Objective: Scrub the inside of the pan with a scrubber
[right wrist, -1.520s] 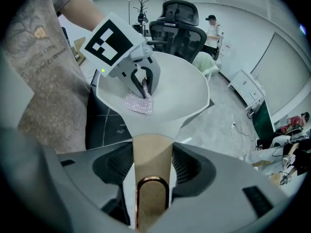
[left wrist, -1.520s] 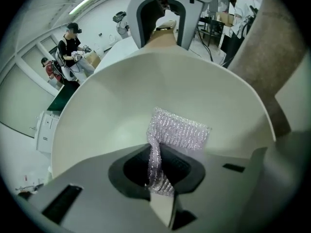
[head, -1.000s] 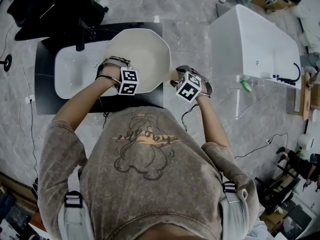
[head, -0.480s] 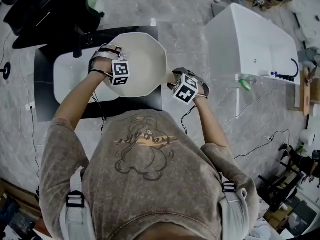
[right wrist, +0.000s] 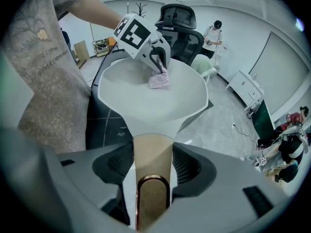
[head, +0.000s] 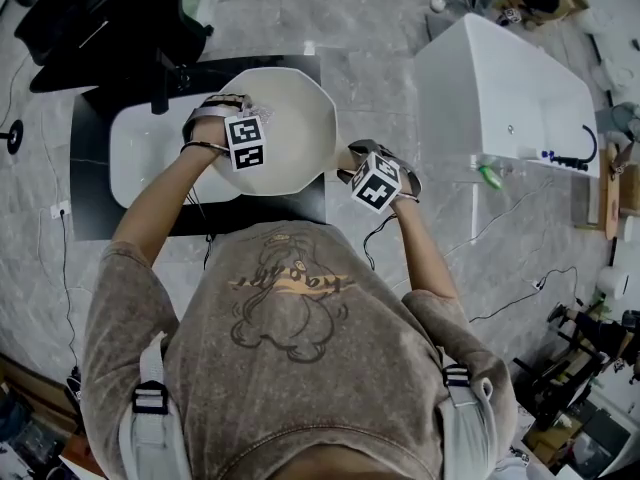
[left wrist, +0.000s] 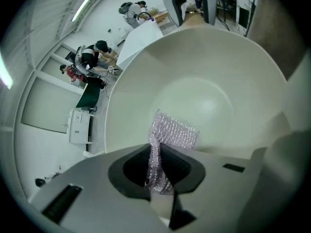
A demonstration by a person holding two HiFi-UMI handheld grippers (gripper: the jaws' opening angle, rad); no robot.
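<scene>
Over the black tabletop (head: 90, 183) and its white basin (head: 140, 153), I hold the white pan (head: 295, 128) out in front of me. My left gripper (head: 235, 123) has slid across the inside of the pan during the last second: it was by the near rim and now sits further in, toward the far left wall. The pan itself has barely shifted. I take that to mean a scrubbing stroke is in progress, with much of the inner surface not yet covered.

My left gripper is clamped on the sparkly silver scrubber (left wrist: 172, 132), and the free end of the scrubber fans out beyond the jaws against the pan's pale inner wall. My right gripper (head: 352, 168) grips the pan's tan handle (right wrist: 151, 152). Its jaws are set fairly wide because the handle fills the space between them, and a metal hanging loop shows at the near end of the handle.

My left forearm reaches forward with the wrist bent, so the gripper points down into the bowl. My right forearm comes up from the right and steadies the pan from the side. From the right gripper view the pan looks raised above the tabletop, not resting on it.
</scene>
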